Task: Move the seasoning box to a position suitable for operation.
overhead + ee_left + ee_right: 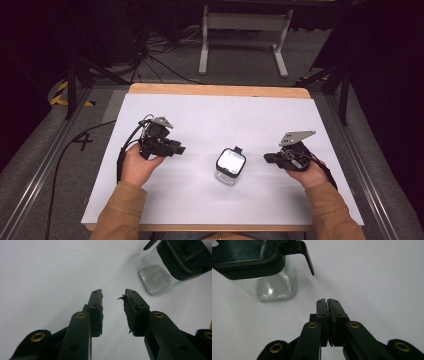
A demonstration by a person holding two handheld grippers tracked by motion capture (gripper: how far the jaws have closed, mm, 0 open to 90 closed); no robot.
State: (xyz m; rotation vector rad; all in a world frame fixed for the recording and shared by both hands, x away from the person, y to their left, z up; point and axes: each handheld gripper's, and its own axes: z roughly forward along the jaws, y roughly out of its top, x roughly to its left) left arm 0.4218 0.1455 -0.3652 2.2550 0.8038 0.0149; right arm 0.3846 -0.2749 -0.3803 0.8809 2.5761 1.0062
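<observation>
A small square glass jar (230, 166) with a black-rimmed lid and a side latch stands upright on the white table cover, between my two grippers. My left gripper (179, 149) hovers to the jar's left, jaws apart and holding nothing. In the left gripper view the left gripper (113, 293) points past the jar (160, 277), which sits up and to the right. My right gripper (267, 157) rests to the jar's right, jaws pressed together on nothing. In the right gripper view the right gripper (327, 300) lies below and right of the jar (274, 285), apart from it.
The white cover (210, 120) lies over a wooden table (215, 90). Metal rails run along both sides. A white stand (245, 30) and loose cables lie on the floor beyond the far edge.
</observation>
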